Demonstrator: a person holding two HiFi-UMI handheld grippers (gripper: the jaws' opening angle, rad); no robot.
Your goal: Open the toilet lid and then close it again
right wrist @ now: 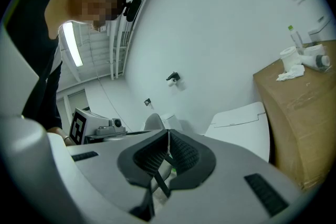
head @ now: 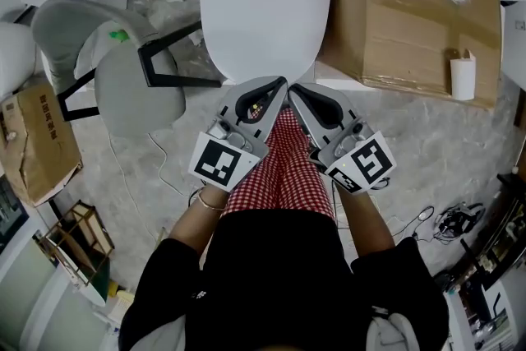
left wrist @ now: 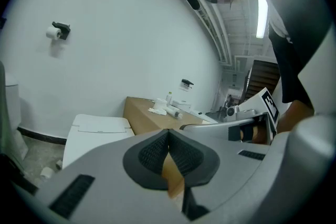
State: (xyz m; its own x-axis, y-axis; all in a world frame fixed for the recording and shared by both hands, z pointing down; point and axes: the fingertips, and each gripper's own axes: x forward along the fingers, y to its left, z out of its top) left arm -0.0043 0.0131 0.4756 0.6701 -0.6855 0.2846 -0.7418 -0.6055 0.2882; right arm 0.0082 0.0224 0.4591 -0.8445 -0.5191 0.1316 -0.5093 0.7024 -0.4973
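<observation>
- the toilet lid is down, flat and white, at the top middle of the head view; its rounded front edge points toward the person.
- the left gripper and the right gripper are held side by side over a red checked trouser leg, angled inward so that their tips come close together just at the front edge of the lid.
- whether either tip touches the lid cannot be told.
- left jaws: closed, the dark ribbed pads meeting at the tip with nothing between them.
- right jaws: likewise closed pad to pad, and empty.
- both gripper views look past the jaws at the lowered lid and the white wall behind it.
- a toilet paper holder with a roll hangs on that wall.
- a large cardboard box stands just beside the toilet on the person's right, with a white roll near its front edge and bottles and tissue further back.
- a grey chair stands on the stone-patterned floor to the left of the toilet.
- a smaller cardboard box lies further left, and a tangle of cables lies at the right.
</observation>
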